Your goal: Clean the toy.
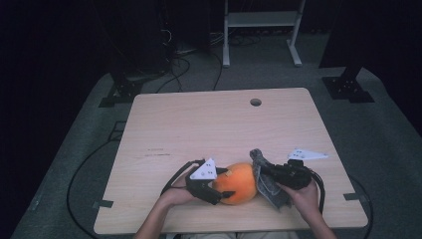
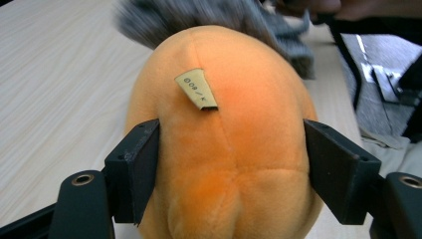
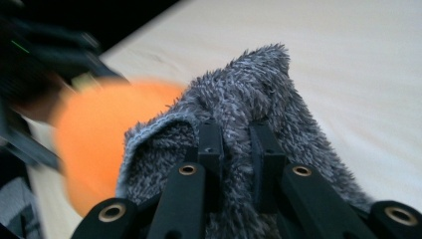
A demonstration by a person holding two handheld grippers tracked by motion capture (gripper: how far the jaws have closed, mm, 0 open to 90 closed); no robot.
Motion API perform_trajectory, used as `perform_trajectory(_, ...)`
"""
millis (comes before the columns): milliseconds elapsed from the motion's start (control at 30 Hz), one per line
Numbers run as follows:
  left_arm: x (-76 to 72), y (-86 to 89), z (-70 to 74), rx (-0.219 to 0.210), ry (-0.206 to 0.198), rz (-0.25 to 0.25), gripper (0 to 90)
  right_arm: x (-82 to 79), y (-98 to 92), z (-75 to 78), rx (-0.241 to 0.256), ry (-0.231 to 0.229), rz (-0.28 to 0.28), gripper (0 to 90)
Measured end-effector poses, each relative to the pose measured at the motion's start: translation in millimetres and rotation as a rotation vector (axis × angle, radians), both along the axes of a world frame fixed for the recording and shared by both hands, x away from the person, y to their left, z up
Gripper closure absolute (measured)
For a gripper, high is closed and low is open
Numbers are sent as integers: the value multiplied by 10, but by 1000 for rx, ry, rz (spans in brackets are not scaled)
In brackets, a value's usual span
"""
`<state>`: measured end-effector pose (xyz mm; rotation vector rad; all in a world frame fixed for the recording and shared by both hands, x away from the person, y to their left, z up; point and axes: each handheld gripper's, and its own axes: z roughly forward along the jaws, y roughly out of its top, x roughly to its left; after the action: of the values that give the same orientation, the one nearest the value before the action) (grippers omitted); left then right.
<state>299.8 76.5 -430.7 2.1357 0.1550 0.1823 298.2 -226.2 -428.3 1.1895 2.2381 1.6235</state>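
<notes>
Desk carries an orange plush toy near its front edge, at about 6 o'clock from the round cable hole. Left gripper sits at the toy's 9 o'clock side; in the left gripper view its jaws stand wide apart, one against each flank of the toy, clamped on it with the plush bulging between them. A small beige tag sticks up from the toy's seam. Right gripper lies at the toy's 3 o'clock side; in the right gripper view its jaws are nearly closed, pinching a fold of grey fuzzy cloth. Cloth touches the toy's right flank and drapes down onto the desk. Toy and far cloth edge are motion-blurred in both gripper views.
</notes>
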Motion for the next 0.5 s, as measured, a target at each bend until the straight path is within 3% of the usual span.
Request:
perform_trajectory(67,-28,-36,19,21,-19,-13,259,-28,23,46,29,-20,43,775)
perform_trajectory(133,-35,-41,21,25,-21,-16,257,-36,66,16,-25,-17,50,775)
perform_trajectory(200,-31,-36,9,12,-10,-15,256,-11,55,-49,-11,13,53,775)
perform_trajectory(267,-14,-19,-2,-7,9,-12,256,9,30,-75,-4,44,30,776)
perform_trajectory(400,-10,-7,-2,-9,12,-13,256,49,4,-124,-56,76,-7,776)
perform_trajectory(500,-12,7,-1,-7,9,-18,256,37,-20,-99,-70,49,-27,777)
